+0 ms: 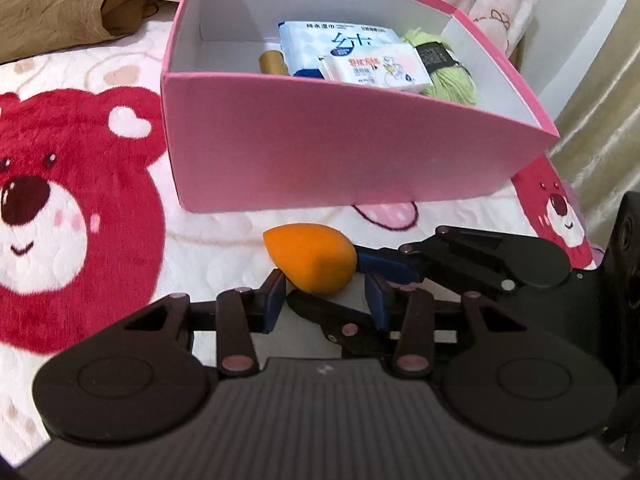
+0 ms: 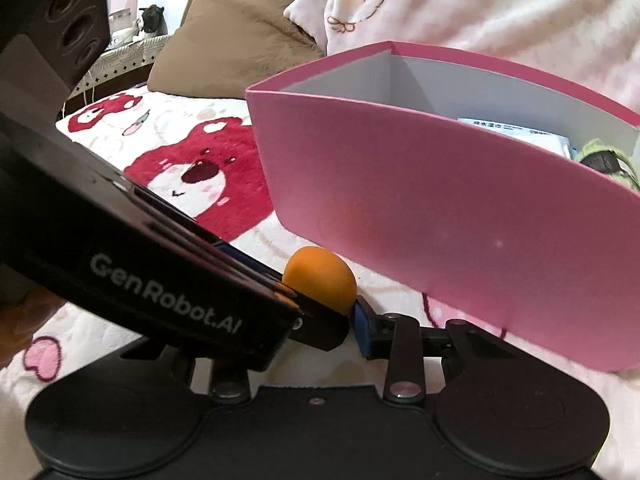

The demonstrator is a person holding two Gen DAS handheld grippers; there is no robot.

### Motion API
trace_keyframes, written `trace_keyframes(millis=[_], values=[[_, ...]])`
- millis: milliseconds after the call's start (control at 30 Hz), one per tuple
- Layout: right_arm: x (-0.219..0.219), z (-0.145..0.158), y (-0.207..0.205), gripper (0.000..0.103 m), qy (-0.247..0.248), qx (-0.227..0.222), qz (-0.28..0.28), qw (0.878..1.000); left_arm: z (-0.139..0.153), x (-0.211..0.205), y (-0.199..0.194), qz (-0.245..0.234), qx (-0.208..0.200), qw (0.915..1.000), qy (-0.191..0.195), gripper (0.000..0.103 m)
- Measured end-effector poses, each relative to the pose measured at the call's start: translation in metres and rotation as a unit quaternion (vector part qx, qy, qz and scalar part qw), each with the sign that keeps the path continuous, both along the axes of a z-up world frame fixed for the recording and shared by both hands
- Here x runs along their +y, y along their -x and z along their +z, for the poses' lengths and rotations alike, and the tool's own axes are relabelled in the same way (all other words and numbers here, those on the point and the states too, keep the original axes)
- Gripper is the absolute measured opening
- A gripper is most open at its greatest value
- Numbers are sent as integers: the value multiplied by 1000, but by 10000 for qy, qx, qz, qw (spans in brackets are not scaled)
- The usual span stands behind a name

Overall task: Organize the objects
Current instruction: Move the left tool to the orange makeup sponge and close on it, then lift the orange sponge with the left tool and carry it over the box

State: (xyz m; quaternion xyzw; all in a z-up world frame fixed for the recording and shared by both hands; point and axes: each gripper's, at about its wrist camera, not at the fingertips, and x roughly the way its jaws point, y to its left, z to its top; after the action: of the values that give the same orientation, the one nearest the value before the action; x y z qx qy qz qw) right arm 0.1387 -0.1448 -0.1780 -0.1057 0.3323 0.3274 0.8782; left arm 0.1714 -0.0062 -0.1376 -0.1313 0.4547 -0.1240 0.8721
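My bed's bear-print blanket (image 1: 80, 208) carried a pink box (image 1: 320, 148) holding wipes packs and green yarn (image 1: 452, 80). Just before it, my left gripper (image 1: 326, 300) and right gripper (image 1: 362, 270) were both clenched on the orange makeup sponge (image 1: 310, 258).

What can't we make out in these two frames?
- Left wrist view: whether the left gripper presses the orange sponge; a finger of the right gripper crosses the gap.
- Right wrist view: the right gripper's left finger and part of the orange sponge, covered by the left gripper's body.
- Pink box: the gold tube and green yarn, partly hidden by the wipe packs and the near wall.
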Motion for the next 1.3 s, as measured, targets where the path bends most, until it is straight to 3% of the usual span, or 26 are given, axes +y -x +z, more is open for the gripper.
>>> trace_keyframes(millis=[167,367,667,800,967,1100,1300], values=[[-5,5,11,40,-46,115,-48,9999,6,-8,13,-62,18,9999,-99,41],[-12,20,29,40,-75,231,-110,9996,19,-13,29,-68,108,9999,47,41],[-33,48,66,40,-196,30,-455,9988,51,-36,63,-413,-233,9988,77,42],[-40,55,80,40,-245,0,-681,9974,61,-49,76,-671,-437,9967,-138,41],[-40,62,86,40,-109,-90,-811,9966,64,-46,79,-715,-486,9962,117,42],[-39,69,89,40,-20,-201,-813,9965,73,-48,82,-784,-581,9952,41,42],[-36,88,95,39,39,-84,-875,9961,95,-52,78,-787,-176,9967,-23,42]])
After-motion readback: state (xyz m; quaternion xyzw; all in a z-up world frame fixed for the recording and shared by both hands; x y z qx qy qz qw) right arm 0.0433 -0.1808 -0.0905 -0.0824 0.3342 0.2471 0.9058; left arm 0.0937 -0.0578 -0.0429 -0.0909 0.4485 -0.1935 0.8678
